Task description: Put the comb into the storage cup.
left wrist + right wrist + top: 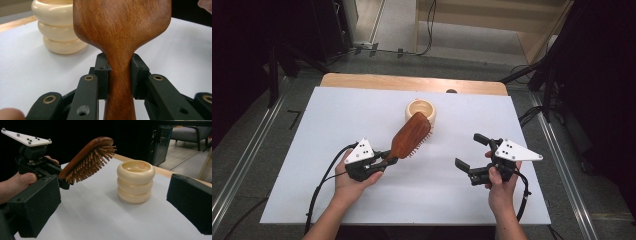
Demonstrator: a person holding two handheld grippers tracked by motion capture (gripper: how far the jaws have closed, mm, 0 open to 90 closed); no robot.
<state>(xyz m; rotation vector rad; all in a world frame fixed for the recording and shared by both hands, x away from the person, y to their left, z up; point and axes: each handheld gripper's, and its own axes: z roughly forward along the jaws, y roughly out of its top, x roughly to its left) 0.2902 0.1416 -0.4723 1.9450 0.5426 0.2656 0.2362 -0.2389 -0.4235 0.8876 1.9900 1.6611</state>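
Our left hand-held gripper (384, 161) is clamped on the neck of the brush (411, 136), its pads pinching the handle just below where the wood flares into the head. The brush is held clear of the surface (312, 165), tilted up, bristles facing down and sideways, its tip near the cup (420, 111) and, from above, overlapping the cup's rim. Our right hand-held gripper (473, 152) stands wide and holds nothing, well apart to the right.

What worries us is the grip. The handle is smooth, polished wood and tapers, so the pads could slide along it, or the heavy head could pivot in the narrow pinch and droop. If that happens near the cup, the head may knock it; the cup looks light and stands free, so we judge it could tip or skid. We also cannot tell whether the broad head fits the cup's mouth.

The brush is reddish-brown with visible grain, an oval paddle with stiff, pale wooden pins. The cup is cream, glossy, shaped as three stacked rounded rings, and hollow. The surface is matte white.
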